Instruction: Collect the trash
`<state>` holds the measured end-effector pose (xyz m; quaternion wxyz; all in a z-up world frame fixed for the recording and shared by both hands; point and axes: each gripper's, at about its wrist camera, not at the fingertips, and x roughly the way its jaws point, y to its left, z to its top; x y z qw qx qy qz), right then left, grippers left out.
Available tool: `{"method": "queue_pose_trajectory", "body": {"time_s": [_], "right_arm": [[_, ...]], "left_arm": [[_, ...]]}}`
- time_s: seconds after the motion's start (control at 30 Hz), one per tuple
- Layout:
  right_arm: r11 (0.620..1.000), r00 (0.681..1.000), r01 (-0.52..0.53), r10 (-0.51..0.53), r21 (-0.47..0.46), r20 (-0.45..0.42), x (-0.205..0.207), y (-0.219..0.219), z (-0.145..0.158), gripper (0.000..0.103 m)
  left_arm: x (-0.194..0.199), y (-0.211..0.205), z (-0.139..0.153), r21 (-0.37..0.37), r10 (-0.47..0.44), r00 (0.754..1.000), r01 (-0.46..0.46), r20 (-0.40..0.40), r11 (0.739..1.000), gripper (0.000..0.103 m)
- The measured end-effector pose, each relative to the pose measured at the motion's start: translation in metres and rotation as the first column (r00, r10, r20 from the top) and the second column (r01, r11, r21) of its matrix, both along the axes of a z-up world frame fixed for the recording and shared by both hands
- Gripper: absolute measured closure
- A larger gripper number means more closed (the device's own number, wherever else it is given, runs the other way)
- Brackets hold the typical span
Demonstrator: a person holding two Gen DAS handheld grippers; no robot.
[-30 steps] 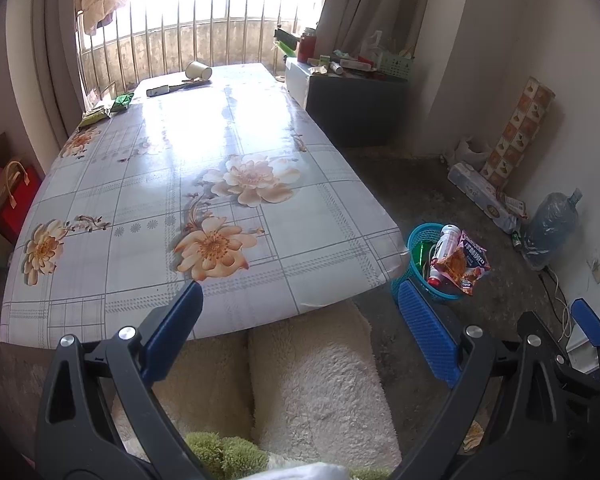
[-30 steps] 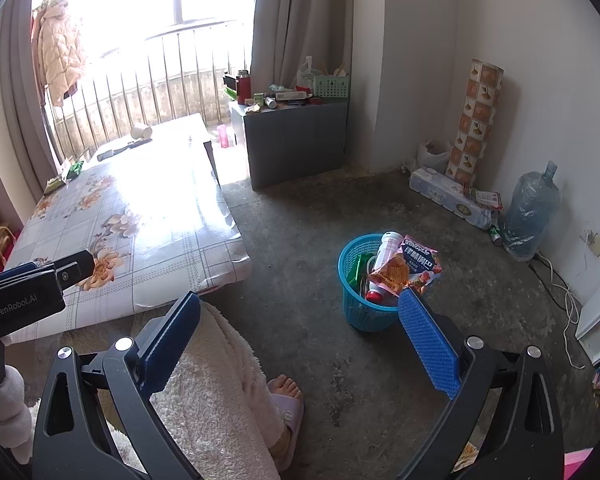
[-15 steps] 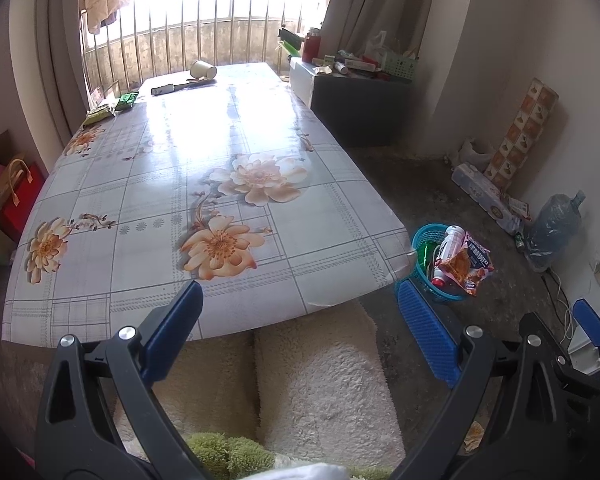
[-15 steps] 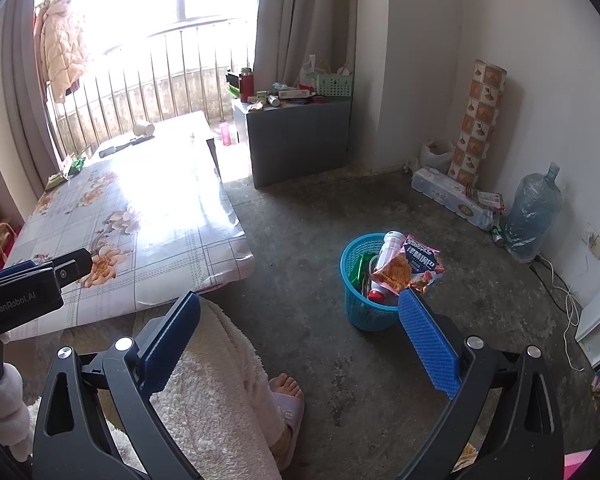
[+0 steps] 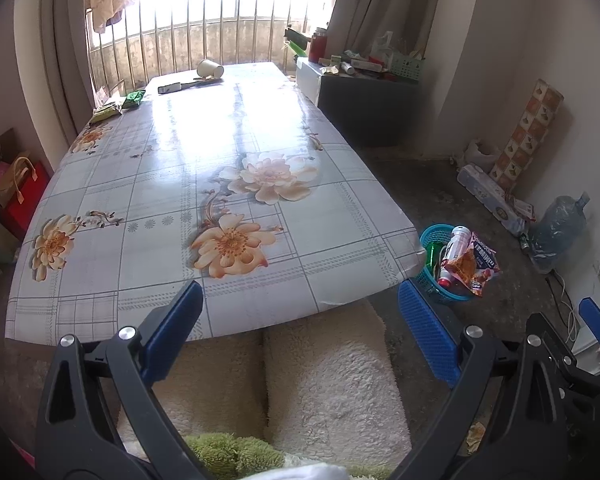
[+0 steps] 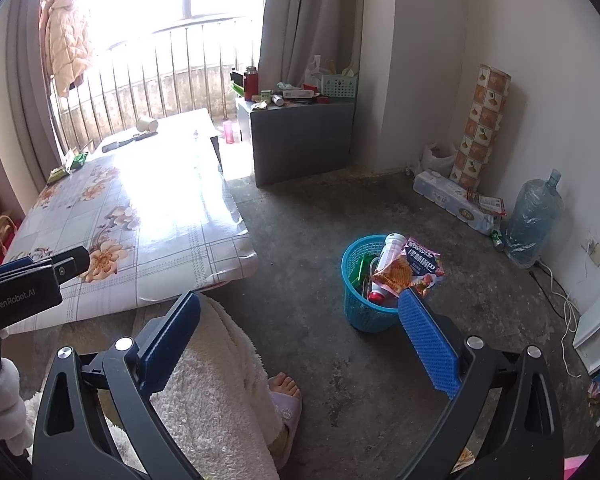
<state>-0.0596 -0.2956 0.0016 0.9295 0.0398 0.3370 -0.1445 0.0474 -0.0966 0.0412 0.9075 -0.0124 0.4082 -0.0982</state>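
A blue trash basket (image 6: 365, 317) stands on the concrete floor, holding a white bottle (image 6: 389, 251), a pink-and-orange snack bag (image 6: 417, 269) and green wrappers. In the left wrist view the basket (image 5: 435, 235) sits just past the table's right corner. A tipped paper cup (image 5: 210, 68) and green packets (image 5: 133, 98) lie at the far end of the floral-cloth table (image 5: 220, 152). My left gripper (image 5: 300, 308) is open and holds nothing, hovering over the table's near edge. My right gripper (image 6: 300, 312) is open and holds nothing, above the floor left of the basket.
A person's legs in cream fleece (image 5: 324, 376) and a slippered foot (image 6: 284, 396) are below the grippers. A grey cabinet (image 6: 300, 136) with clutter, a patterned roll (image 6: 480, 128), a water jug (image 6: 532, 216) and cables (image 6: 564, 304) line the walls. Red bags (image 5: 20, 196) sit left of the table.
Both views have drifted slightly, so the table and basket sit a little further right in frame. Both grippers have stayed open with nothing in them.
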Motion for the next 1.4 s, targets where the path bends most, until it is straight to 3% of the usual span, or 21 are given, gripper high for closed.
{"method": "queue_pose_trajectory", "body": {"time_s": [0.33,0.77,1.0,1.4], "right_arm": [[1.0,1.0,-0.014,0.014,-0.019,-0.007,0.001,0.002,0.002,0.007],[0.998,0.998,-0.061,0.061,-0.024,0.004,0.012,0.011,0.01,0.007],[0.995,0.995,-0.095,0.095,-0.02,0.002,0.02,0.021,0.009,0.007],[0.995,0.995,-0.1,0.1,-0.02,-0.011,0.022,0.021,0.006,0.007]], "left_arm": [[-0.001,0.004,-0.002,0.014,0.011,1.0,-0.011,0.008,1.0,0.009],[-0.004,0.047,-0.006,0.106,0.075,0.996,-0.081,0.054,0.991,0.009],[-0.007,0.071,-0.008,0.123,0.11,0.991,-0.118,0.072,0.985,0.009],[-0.01,0.079,-0.012,0.128,0.103,0.993,-0.111,0.063,0.986,0.009]]}}
